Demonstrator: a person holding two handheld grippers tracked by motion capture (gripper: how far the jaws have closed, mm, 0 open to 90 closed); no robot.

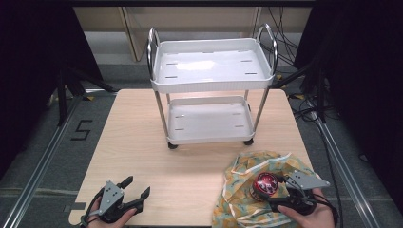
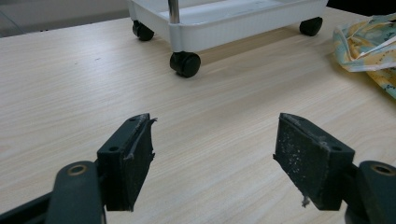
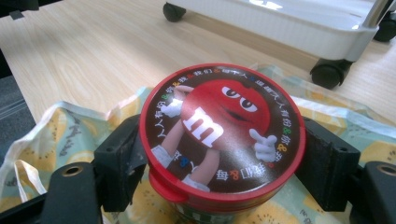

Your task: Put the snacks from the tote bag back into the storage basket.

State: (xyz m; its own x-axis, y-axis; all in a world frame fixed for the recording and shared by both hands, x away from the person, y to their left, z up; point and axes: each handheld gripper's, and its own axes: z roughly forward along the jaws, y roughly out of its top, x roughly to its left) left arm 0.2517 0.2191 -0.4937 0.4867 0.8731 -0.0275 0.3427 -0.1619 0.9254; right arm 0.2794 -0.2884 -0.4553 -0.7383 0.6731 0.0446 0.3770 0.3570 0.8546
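Near the counter's (image 1: 157, 156) front right corner: a round red-lidded candy tub (image 1: 266, 184), upright on a yellow-green patterned cloth bag (image 1: 237, 185), lid up, printed with a red cartoon figure and a ring of small coloured characters. Clamped from both sides by the right hand-held gripper (image 1: 271, 186); in the right gripper view, tub (image 3: 223, 135) squarely between the two black jaws, each pad pressed against the wall just under the lid's rim, a small lid tab toward the camera's lower left. Bag (image 3: 60, 135) spread out beneath and around the tub, its pale handles trailing toward the counter's front edge. Right hand (image 1: 309, 216) behind the gripper at the front edge, grey three-cornered plate on top.

Near the front left corner: left hand-held gripper (image 1: 138, 187), jaws spread wide, nothing between them, low over bare wood. In the left gripper view (image 2: 215, 140), pads well apart with worn, dusty faces, plain counter between. Well apart from the tub and the bag.

Toward the back edge, about mid-width: white two-tier cart (image 1: 211, 80) on black castors, chrome handles at both ends, both trays bare. Bag's far edge near the cart's front right castor, not touching.
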